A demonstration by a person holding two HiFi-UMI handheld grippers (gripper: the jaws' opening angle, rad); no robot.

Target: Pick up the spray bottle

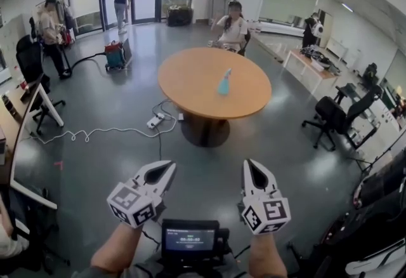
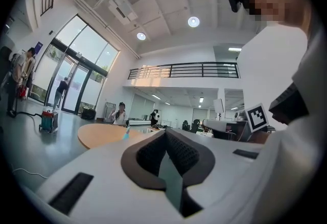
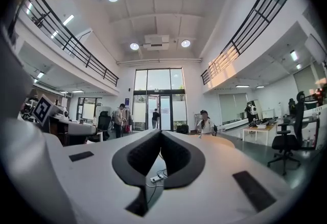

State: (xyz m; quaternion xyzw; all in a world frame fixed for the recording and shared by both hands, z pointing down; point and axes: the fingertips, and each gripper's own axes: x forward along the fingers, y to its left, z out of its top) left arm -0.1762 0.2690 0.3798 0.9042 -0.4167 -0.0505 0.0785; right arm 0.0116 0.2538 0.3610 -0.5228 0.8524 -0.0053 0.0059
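One spray bottle (image 1: 224, 83) upright on round table (image 1: 190, 83), nozzle uppermost

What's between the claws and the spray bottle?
Head view: grey floor, a power strip off left, then the round table's near half before the spray bottle.

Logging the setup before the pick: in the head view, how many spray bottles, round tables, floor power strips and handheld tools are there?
spray bottle: 1
round table: 1
power strip: 1
tools, left tool and right tool: 2
total: 5
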